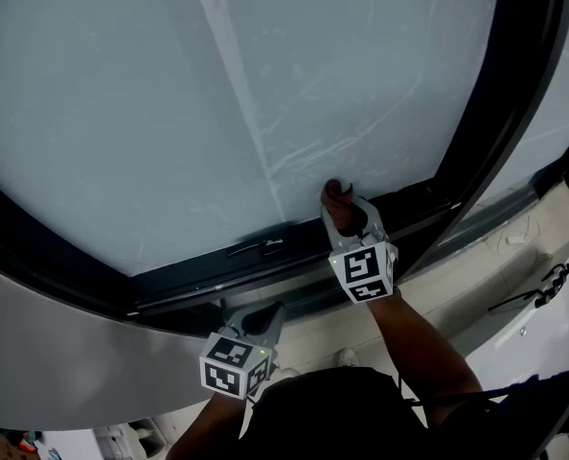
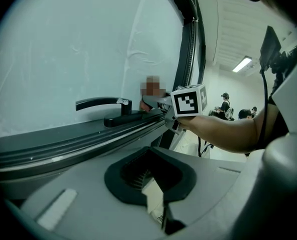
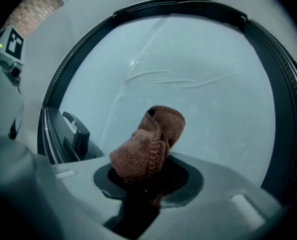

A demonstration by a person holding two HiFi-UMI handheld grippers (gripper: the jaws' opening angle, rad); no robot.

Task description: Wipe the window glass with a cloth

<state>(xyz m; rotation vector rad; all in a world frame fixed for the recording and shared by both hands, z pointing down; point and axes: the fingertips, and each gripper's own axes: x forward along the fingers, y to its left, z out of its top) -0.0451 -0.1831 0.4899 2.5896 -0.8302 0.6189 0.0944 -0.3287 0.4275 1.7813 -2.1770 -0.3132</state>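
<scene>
The pale frosted window glass (image 1: 265,84) fills most of the head view. A brown knitted cloth (image 1: 333,190) touches the glass near its bottom edge, and my right gripper (image 1: 344,209) is shut on it. In the right gripper view the bunched cloth (image 3: 149,145) sticks up from the jaws in front of the glass (image 3: 198,79). My left gripper (image 1: 265,316) hangs lower, below the window frame and apart from the glass, jaws together with nothing held. The left gripper view shows my right gripper (image 2: 156,102) at the frame.
A black window handle (image 1: 256,248) lies on the bottom frame just left of the cloth. The thick black frame (image 1: 495,113) curves up at the right. A grey sill (image 1: 64,353) runs below. Black cables (image 1: 553,281) hang at the right. People (image 2: 223,104) stand far back.
</scene>
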